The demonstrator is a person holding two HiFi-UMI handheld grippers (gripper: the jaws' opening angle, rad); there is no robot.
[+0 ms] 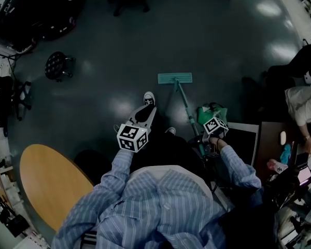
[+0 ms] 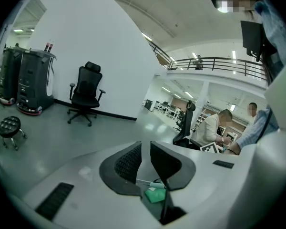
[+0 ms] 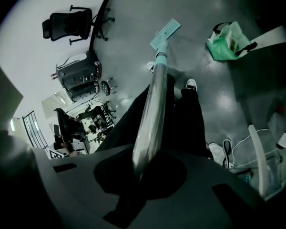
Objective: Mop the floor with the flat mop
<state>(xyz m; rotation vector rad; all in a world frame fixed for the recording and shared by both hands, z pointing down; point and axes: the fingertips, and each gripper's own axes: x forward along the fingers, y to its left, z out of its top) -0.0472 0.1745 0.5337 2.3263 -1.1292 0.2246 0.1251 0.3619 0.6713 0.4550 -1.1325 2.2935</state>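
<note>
The flat mop lies ahead of me: its teal head (image 1: 174,78) rests flat on the dark floor and its metal handle (image 1: 189,115) slants back to my right hand. My right gripper (image 1: 208,138) is shut on that handle, which runs out from between the jaws (image 3: 143,168) to the mop head (image 3: 165,33). Left of the mop, my left gripper (image 1: 147,113) points forward above my shoe and touches nothing. In its own view the left gripper (image 2: 146,159) stands open by a narrow gap with nothing in it; the mop head (image 2: 155,194) shows below.
A green bag (image 1: 212,112) sits on the floor right of the handle. An oval wooden table (image 1: 46,185) is at my left, a black stool (image 1: 57,65) farther off. A seated person (image 1: 300,102) and desks crowd the right. An office chair (image 2: 86,92) stands by the wall.
</note>
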